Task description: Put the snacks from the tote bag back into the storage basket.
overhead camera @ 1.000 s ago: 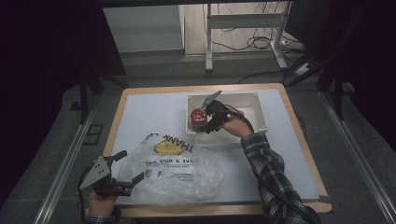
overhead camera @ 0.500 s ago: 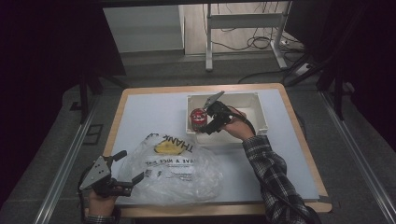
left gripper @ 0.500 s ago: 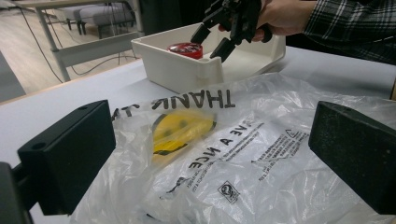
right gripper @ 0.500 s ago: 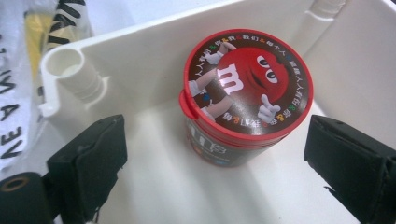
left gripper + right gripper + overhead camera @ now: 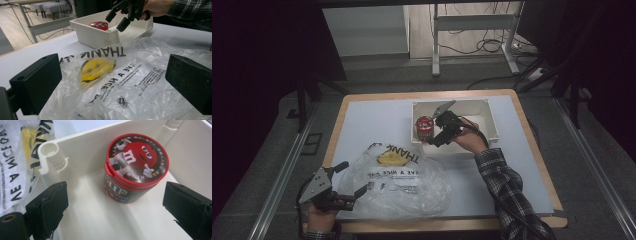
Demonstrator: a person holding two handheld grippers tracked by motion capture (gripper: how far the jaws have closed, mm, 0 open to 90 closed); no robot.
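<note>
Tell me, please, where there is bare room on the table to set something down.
Free: the far-left tabletop between the white plastic bin and the table's left edge, and the right strip beside the bin. Crowded: the near-left, under the clear plastic bag.

The white bin (image 5: 490,131) is seen from above and behind the person in the high view, looking forward and down. It is viewed low across the plastic bag (image 5: 130,82) in the left gripper view, and closely from above, into its corner, in the right gripper view (image 5: 100,215).
</note>
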